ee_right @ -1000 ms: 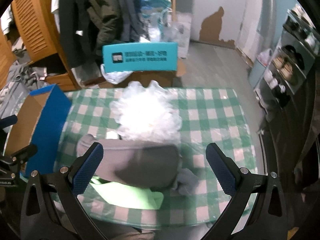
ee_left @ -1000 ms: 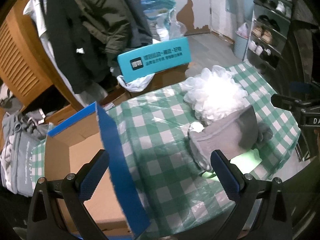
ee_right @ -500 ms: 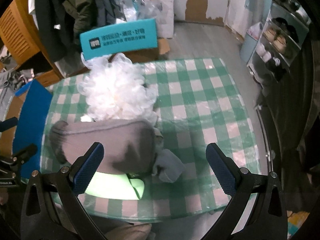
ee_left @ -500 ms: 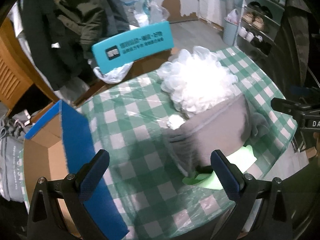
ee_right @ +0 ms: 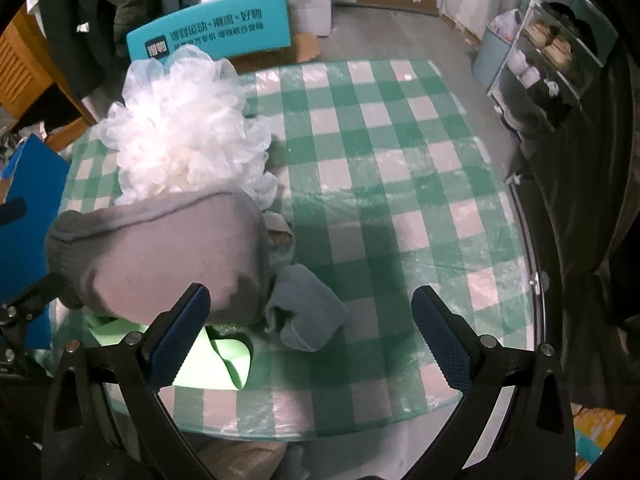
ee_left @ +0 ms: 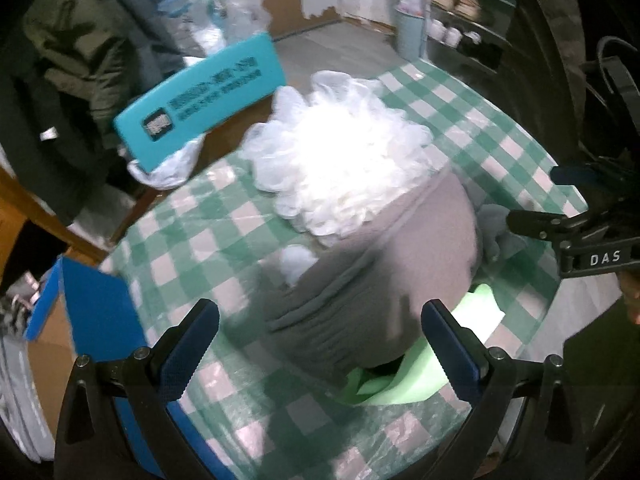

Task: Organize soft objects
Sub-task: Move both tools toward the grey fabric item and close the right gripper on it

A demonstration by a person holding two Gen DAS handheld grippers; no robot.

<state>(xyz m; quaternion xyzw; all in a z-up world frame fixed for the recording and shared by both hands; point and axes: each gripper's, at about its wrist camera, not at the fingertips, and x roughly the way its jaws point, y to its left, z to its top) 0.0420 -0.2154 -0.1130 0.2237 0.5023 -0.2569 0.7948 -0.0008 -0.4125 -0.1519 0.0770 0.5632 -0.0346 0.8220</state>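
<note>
Grey beanie (ee_left: 372,280) lies between the left gripper's (ee_left: 320,332) spread fingers (ee_left: 192,344).

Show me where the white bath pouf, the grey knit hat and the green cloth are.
white bath pouf (ee_right: 180,128): right wrist view, middle of its ruffles.
grey knit hat (ee_right: 160,248): right wrist view, its broad side.
green cloth (ee_left: 404,384): left wrist view, the fold sticking out beneath the hat.

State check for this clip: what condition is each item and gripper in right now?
left gripper: open, empty
right gripper: open, empty
grey beanie: on the table, lying over the green cloth
white mesh pouf: on the table, against the beanie
green cloth: flat, partly covered
cardboard box: open
</note>
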